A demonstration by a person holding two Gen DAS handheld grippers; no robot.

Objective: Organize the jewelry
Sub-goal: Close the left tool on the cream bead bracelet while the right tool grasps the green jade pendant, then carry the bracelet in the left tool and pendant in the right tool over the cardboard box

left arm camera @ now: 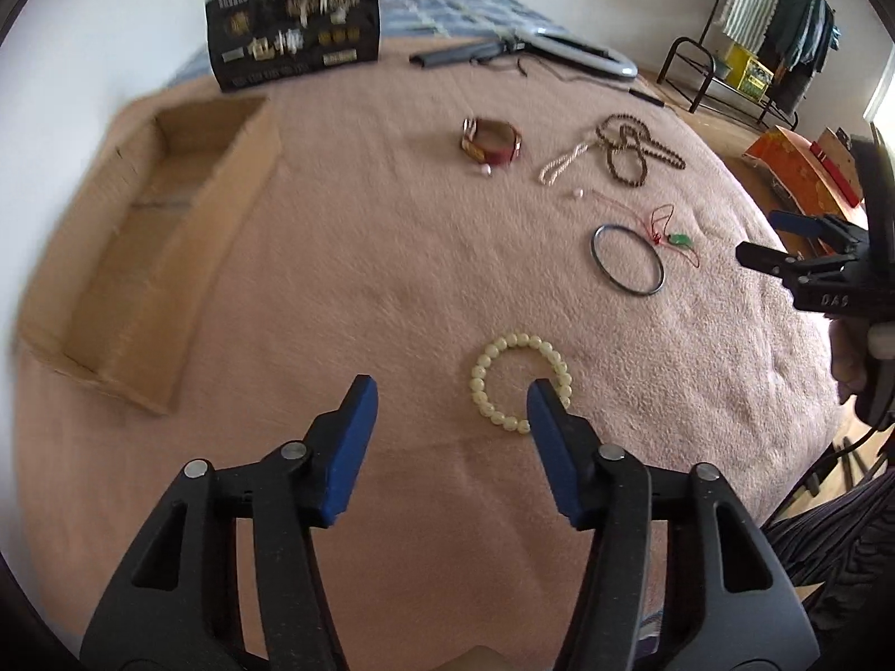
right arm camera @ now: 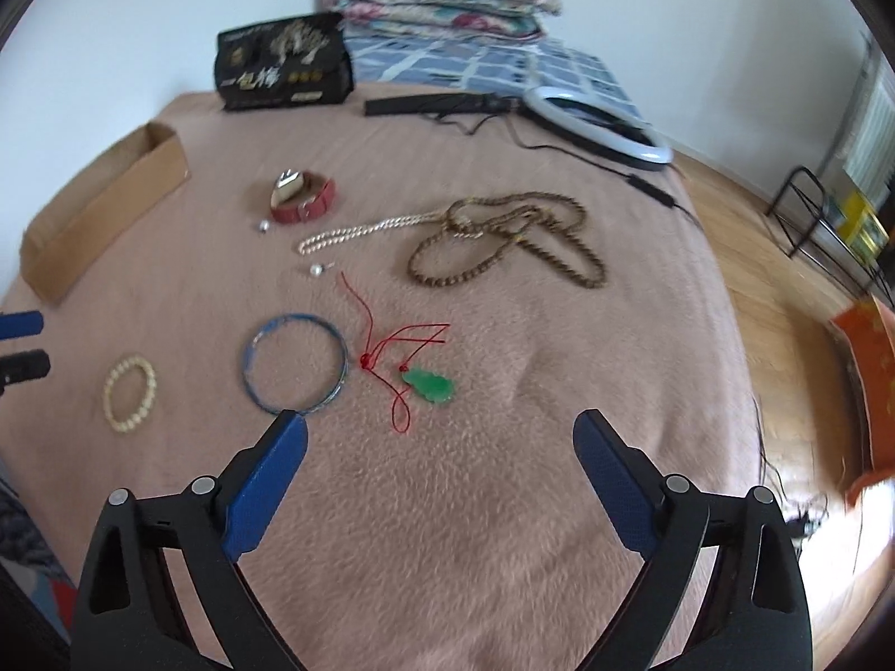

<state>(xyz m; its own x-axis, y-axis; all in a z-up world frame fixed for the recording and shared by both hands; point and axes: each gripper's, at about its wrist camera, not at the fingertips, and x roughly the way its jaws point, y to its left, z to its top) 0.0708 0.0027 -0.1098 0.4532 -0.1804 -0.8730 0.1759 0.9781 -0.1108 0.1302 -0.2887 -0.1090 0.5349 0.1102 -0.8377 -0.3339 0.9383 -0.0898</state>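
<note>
Jewelry lies on a pink blanket [left arm camera: 347,257]. A cream bead bracelet [left arm camera: 506,374] sits just ahead of my open, empty left gripper [left arm camera: 450,397], beside its right fingertip; it also shows in the right wrist view [right arm camera: 130,394]. A thin metal bangle [right arm camera: 295,362], a green pendant on red cord [right arm camera: 428,384], a pearl strand [right arm camera: 358,236], a brown bead necklace [right arm camera: 503,240] and a red watch [right arm camera: 305,198] lie ahead of my open, empty right gripper [right arm camera: 442,436]. An open cardboard box [left arm camera: 151,235] lies at the left.
A black printed bag [left arm camera: 293,28], a black bar and a ring light [right arm camera: 601,123] with its cable lie at the blanket's far edge. Two small loose beads [right arm camera: 318,268] lie near the pearls. Wooden floor and a metal rack [right arm camera: 822,218] are to the right.
</note>
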